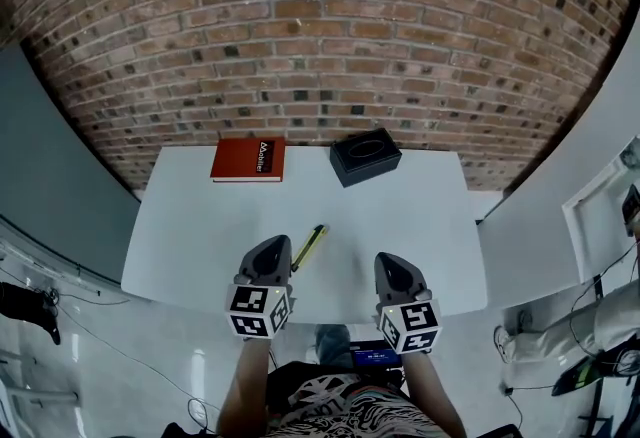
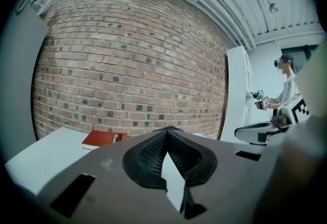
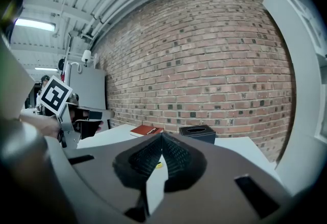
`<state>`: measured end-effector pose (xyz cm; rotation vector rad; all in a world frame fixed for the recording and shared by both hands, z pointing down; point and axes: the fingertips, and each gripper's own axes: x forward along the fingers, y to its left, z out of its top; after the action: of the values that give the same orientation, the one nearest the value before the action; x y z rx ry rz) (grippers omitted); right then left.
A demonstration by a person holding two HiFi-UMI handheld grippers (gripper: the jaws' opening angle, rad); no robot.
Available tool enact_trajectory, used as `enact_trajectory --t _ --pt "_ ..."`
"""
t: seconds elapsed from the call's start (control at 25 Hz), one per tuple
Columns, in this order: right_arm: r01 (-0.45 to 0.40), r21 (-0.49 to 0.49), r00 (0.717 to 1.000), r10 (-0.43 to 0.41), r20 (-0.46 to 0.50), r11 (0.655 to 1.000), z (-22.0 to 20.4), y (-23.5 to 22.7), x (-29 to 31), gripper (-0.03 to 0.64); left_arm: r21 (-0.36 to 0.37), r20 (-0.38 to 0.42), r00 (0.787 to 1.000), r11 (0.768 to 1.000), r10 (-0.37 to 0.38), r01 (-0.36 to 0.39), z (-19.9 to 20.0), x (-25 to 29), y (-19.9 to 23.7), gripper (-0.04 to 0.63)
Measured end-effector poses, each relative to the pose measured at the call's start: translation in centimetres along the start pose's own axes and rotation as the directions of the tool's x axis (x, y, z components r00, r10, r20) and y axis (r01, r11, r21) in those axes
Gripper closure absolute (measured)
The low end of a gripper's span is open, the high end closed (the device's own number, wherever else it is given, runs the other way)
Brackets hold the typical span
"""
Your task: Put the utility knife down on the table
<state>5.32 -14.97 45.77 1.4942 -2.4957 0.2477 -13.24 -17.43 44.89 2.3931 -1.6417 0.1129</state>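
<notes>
The utility knife (image 1: 310, 246), yellow and black, lies flat on the white table (image 1: 190, 236), just right of my left gripper's tip. No gripper touches it. My left gripper (image 1: 277, 243) is shut with nothing in it, hovering near the table's front edge; its jaws meet at the tip (image 2: 166, 130). My right gripper (image 1: 391, 260) is shut and empty too, a hand's width to the knife's right, jaws closed at the tip (image 3: 162, 136). Only a small yellow bit of the knife (image 3: 159, 165) peeks through the gap below the right gripper's jaws.
A red book (image 1: 248, 159) lies at the table's back left and a black box (image 1: 365, 156) with an oval opening stands at the back middle. A brick wall (image 1: 320, 36) rises behind the table. Cables and equipment lie on the floor either side.
</notes>
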Motion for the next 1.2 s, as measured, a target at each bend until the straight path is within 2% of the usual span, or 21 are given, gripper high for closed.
enact_trajectory --t 0.08,0.16,0.48,0.6,0.88,1.2 --pt "0.001 0.0 1.0 -0.001 0.0 1.0 0.2 0.2 0.0 0.617 -0.04 0.036 0.999 0.999 -0.015 0.016 0.7 -0.4 -0.2 0.581" --pt "0.005 -0.003 1.0 -0.005 0.002 1.0 0.3 0.3 -0.3 0.617 -0.041 0.047 0.999 0.999 -0.024 0.026 1.0 -0.6 -0.4 0.581" --pt "-0.003 -0.026 1.0 0.004 0.026 1.0 0.8 0.6 -0.7 0.617 0.092 0.012 1.0 0.996 -0.006 0.005 0.4 -0.6 -0.6 0.581" --pt "0.004 -0.045 1.0 -0.003 0.022 0.999 0.7 0.5 -0.8 0.617 0.085 0.017 1.0 0.996 -0.027 0.025 0.4 -0.3 -1.0 0.58" --pt "0.03 -0.034 0.999 -0.029 0.024 0.999 0.5 -0.2 -1.7 0.617 0.01 0.04 0.996 0.997 -0.08 0.079 0.9 0.0 -2.4 0.581" --pt "0.021 -0.024 1.0 -0.02 0.024 1.0 0.0 0.1 -1.6 0.617 0.08 -0.01 0.999 0.995 -0.053 0.053 -0.3 -0.2 -2.0 0.581"
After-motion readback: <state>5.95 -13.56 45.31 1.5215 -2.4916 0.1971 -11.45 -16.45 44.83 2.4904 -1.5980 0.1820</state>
